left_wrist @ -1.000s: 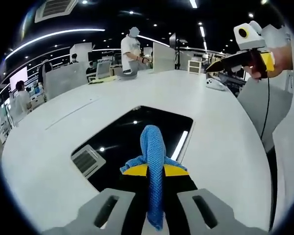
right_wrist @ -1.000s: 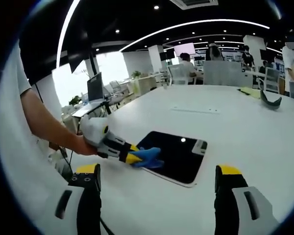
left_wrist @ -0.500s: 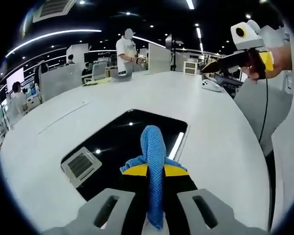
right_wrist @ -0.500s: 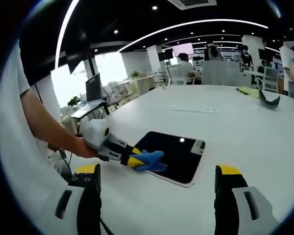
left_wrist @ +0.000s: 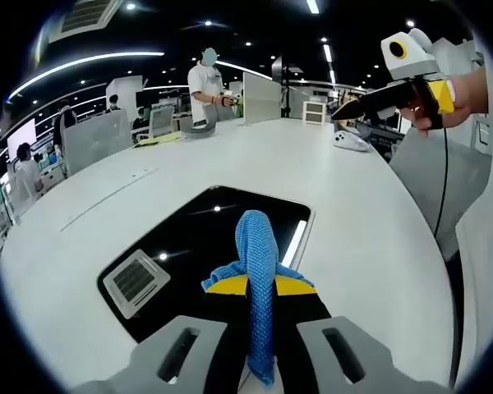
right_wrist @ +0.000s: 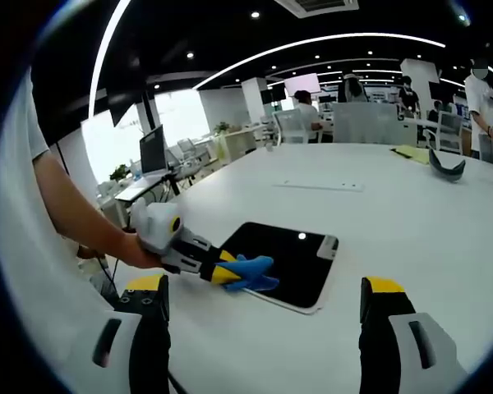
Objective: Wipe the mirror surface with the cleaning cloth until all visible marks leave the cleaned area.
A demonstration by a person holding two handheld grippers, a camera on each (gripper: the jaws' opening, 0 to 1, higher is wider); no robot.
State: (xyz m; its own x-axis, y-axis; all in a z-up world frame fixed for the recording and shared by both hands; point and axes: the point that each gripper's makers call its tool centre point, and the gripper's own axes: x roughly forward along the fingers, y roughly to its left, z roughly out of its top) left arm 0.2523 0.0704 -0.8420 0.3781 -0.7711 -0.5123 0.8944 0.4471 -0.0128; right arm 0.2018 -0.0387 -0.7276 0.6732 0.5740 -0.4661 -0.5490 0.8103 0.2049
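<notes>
Fingers of our left gripper (left_wrist: 259, 287) are clamped on the blue knitted cleaning cloth (left_wrist: 256, 246), which rests on the near edge of the dark rectangular mirror (left_wrist: 189, 246) lying flat on the white table (left_wrist: 370, 238). Our right gripper (right_wrist: 263, 308) is held spread wide, empty, above the table.

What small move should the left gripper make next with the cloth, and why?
Probably push the left gripper forward across the mirror: its blue cloth sits at the near edge, with most of the glass lying ahead.
</notes>
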